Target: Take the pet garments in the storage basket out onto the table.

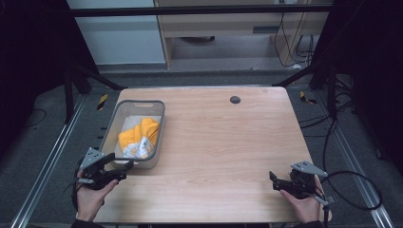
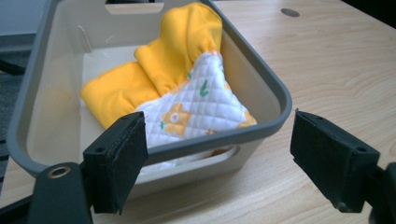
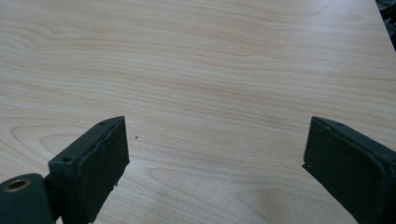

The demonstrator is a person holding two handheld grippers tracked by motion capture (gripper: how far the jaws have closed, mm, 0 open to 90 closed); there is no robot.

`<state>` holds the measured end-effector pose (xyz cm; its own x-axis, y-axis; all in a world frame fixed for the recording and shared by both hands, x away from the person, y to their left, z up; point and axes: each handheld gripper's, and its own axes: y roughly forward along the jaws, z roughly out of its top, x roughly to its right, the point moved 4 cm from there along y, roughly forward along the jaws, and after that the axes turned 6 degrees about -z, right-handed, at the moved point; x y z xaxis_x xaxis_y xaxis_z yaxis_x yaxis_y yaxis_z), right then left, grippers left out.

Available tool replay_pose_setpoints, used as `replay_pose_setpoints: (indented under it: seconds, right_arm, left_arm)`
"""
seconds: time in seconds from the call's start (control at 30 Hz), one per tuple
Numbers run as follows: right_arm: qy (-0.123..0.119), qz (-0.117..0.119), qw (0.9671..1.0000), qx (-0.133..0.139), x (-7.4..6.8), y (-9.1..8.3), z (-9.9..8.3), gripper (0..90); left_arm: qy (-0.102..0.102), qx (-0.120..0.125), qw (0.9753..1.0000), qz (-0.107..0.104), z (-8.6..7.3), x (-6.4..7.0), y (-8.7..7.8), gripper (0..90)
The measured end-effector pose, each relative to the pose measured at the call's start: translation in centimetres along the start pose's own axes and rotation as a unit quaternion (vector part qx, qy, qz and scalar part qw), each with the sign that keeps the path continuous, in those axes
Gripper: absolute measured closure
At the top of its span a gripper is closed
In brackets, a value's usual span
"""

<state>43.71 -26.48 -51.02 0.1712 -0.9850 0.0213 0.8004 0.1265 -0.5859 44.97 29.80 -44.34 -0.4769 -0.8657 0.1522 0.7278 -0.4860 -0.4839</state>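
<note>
A grey plastic bin (image 1: pixel 110 124) stands at the table's left side. Inside it lies a yellow cloth (image 1: pixel 139 137) with a white quilted, flower-printed part. In the left gripper view the cloth (image 2: pixel 173 60) leans up against the bin's near wall (image 2: pixel 261 74). My left gripper (image 1: pixel 124 170) is open just in front of the bin's near end, its jaws spread on either side of that wall (image 2: pixel 217 140) with nothing held. My right gripper (image 1: pixel 274 181) is open low over the bare wood at the table's front right (image 3: pixel 217 128), also holding nothing.
The wooden table (image 1: pixel 214 142) has a small dark round hole (image 1: pixel 235 99) near its far edge. Metal rails run along the floor on both sides. A black cable (image 1: pixel 356 190) loops off the table's right edge behind the right hand.
</note>
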Motion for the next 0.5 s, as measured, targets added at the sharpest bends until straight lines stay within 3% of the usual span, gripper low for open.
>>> replay_pose_setpoints:
  seconds: [0.5]
  right_arm:
    - [-0.001, 0.0, 1.0, 0.002, -0.1, -0.1, 0.1, 6.5]
  left_arm:
    - [-0.001, 0.021, 0.9998, -0.004, 2.4, -0.4, -0.4, 18.9]
